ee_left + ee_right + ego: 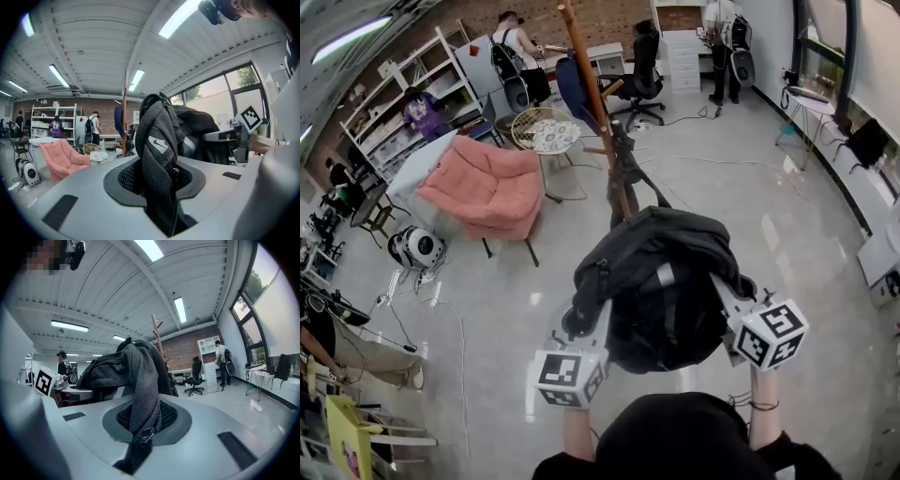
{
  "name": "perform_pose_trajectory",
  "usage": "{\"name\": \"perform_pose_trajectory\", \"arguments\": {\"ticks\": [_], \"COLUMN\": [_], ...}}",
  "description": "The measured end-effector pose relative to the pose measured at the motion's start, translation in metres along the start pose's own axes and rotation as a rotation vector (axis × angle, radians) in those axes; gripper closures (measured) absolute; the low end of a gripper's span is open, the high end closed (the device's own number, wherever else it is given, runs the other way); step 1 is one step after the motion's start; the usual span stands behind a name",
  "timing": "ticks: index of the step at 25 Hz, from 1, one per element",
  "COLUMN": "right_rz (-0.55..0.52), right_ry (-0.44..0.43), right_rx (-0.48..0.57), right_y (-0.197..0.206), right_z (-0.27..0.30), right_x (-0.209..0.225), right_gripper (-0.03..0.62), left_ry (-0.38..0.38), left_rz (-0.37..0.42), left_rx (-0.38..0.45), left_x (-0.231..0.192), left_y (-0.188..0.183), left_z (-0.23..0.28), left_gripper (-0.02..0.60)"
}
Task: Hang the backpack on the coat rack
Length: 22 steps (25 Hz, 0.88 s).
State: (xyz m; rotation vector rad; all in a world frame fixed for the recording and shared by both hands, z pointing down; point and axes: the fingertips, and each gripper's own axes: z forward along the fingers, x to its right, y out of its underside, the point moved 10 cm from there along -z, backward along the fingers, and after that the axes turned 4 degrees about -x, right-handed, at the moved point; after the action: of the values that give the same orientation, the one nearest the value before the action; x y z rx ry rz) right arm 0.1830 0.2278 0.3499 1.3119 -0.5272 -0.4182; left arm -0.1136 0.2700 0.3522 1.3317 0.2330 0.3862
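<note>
The backpack (661, 281) is off the floor, slung between the two grippers in front of the person, with its dark body sagging between them. The left gripper (158, 190) is clamped on the left strap (157, 140), a mesh band that rises straight out of its jaws. The right gripper (142, 430) is pinched almost together on the right strap (140, 390), with a metal ring sitting just at the jaws.

The rack (598, 112) stands straight beyond the bag. It is an upright wooden pole with short pegs branching near its top, and in the head view the bag hides its foot. In the left gripper view the pole shows to the left of the strap. In the right gripper view it shows just right of the bag and behind it. So it lies ahead and between the two grippers, perhaps slightly nearer the left one. The pegs look higher than the straps, so the bag probably has to go forward and up. A pink armchair (487, 187) sits well apart, left of the rack.
</note>
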Motion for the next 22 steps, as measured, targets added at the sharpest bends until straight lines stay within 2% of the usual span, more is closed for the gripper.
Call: {"name": "perform_pose_trajectory", "arguments": {"ticks": [11,22], "right_rz": [0.011,0.042], "right_ry": [-0.053,-0.048], "right_rx": [-0.032,-0.082], "right_y": [-0.003,0.002], "right_z": [0.024,0.090], "right_x": [0.027,0.047], "right_gripper": [0.568,0.568], "left_ry": [-0.061,-0.067], "left_rz": [-0.036,-0.082], "left_rx": [-0.024,-0.062], "left_x": [0.006,-0.039], "left_y": [0.003,0.012], "left_z": [0.020,0.074], "left_gripper": [0.453,0.453]}}
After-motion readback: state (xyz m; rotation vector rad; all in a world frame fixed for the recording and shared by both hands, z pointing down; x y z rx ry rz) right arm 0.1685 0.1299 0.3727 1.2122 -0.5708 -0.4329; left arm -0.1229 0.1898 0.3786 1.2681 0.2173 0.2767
